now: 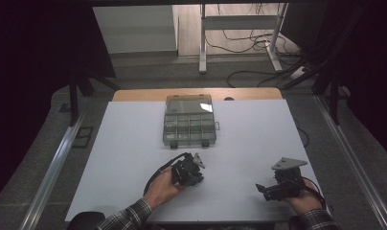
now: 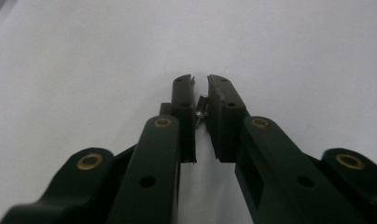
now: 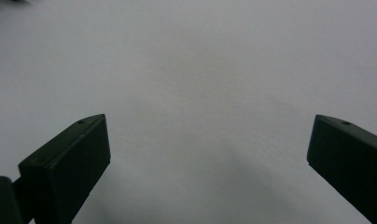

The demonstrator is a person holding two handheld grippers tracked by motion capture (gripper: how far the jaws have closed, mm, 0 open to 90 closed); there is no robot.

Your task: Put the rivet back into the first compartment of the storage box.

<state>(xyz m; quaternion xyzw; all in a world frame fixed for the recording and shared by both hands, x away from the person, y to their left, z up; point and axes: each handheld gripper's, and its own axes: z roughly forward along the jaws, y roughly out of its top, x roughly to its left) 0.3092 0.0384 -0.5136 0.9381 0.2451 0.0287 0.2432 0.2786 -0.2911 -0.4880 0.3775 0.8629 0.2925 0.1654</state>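
The left gripper [image 1: 194,173] lay in the person's left hand [image 1: 162,188] over the white table [image 1: 129,143], a little left of the middle and nearer the near edge than the far one. In the left gripper view its jaws stood almost together, pinching a small metal part [image 2: 200,113] between the pads; it looked like a screw or a clip, though it was too small and half hidden to tell which. The part was held just above the bare white surface.

The right gripper [image 1: 268,190] rested in the right hand [image 1: 304,199] near the table's near right corner, well apart from the left one. In the right gripper view its jaws stood wide, with bare white table between them.

A clear compartment box [image 1: 189,125] sat near the middle of the far edge, its lid closed as far as the high view showed, beyond the left gripper and not touching it. The box's contents could not be made out.
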